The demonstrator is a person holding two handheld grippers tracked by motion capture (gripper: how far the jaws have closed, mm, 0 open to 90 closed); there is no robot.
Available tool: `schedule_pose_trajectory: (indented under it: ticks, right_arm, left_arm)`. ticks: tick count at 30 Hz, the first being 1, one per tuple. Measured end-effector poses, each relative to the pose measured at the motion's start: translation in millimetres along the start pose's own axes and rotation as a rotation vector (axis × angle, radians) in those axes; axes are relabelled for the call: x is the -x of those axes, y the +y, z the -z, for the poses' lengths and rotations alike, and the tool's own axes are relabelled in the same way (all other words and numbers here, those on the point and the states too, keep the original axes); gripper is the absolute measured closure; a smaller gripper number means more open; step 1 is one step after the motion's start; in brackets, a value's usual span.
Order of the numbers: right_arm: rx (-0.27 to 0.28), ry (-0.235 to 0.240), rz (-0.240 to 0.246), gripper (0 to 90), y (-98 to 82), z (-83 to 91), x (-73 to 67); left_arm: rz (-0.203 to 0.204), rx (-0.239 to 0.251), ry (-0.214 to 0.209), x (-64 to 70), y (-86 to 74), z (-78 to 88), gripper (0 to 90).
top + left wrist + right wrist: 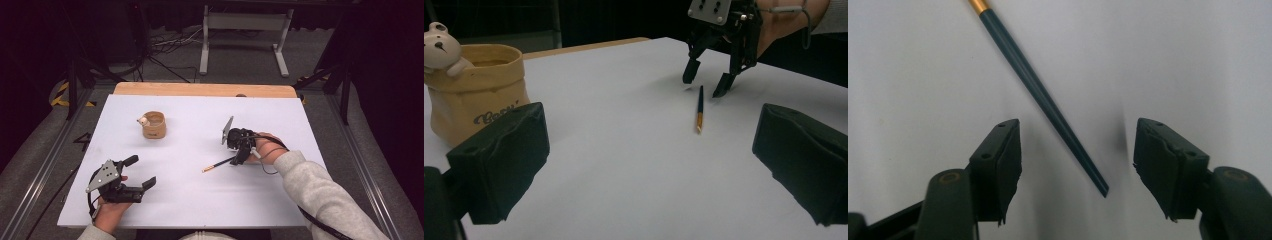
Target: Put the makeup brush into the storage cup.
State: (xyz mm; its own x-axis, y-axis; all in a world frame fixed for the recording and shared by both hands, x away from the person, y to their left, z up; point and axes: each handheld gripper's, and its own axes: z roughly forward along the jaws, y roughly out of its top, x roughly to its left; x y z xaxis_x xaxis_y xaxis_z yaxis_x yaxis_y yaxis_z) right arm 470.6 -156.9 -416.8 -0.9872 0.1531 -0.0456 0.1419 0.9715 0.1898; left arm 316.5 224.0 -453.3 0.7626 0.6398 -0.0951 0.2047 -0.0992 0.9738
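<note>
Right gripper view puts my right gripper point(1078, 160) low over the white tabletop point(1198, 60), jaws apart and touching nothing, with the dark end of the slim dark-blue paintbrush with a gold ferrule point(1048, 105) lying flat between them and running away ahead to the upper left. In the high view my left gripper point(141, 172) rests released, well apart from the brush. Ahead of it stands a tan bag-shaped cup with a small white bear on its rim point(154, 125).
</note>
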Motion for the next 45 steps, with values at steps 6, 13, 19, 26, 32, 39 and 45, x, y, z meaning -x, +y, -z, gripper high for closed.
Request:
schedule_pose_trajectory:
  ticks: [6, 13, 19, 26, 32, 39, 45]
  right_arm:
    - [-0.015, 0.009, -0.011, 40.3, -1.9, -4.5, 0.0]
    - [-0.029, 0.023, -0.013, 49.3, 0.5, -3.8, -0.3]
    - [-0.044, 0.034, 0.015, 56.8, 3.7, -3.4, -1.0]
    - [-0.071, 0.041, 0.035, 68.5, 7.0, -2.7, -0.9]
    - [-0.078, 0.054, 0.045, 81.3, 6.1, -2.5, 0.7]
    - [-0.098, 0.053, 0.06, 84.5, 7.4, -2.6, -0.6]
    - [-0.114, 0.046, 0.071, 84.9, 8.6, -2.2, -2.1]
  left_arm:
    - [0.003, -0.007, -0.006, -0.2, -0.2, -0.4, 3.1]
    - [0.004, -0.014, -0.003, -0.2, 0.0, -0.3, 3.1]
    - [0.003, -0.009, 0.003, 0.3, 0.1, 0.1, 3.7]
    - [-0.009, -0.011, 0.007, 0.0, 0.3, 0.1, 3.9]
    - [-0.015, -0.011, 0.012, 1.2, 0.3, 0.0, 4.5]
    - [-0.01, -0.016, 0.009, 1.1, -0.1, -0.2, 4.7]
    - [-0.008, -0.019, 0.007, 0.7, 0.0, 0.0, 4.7]
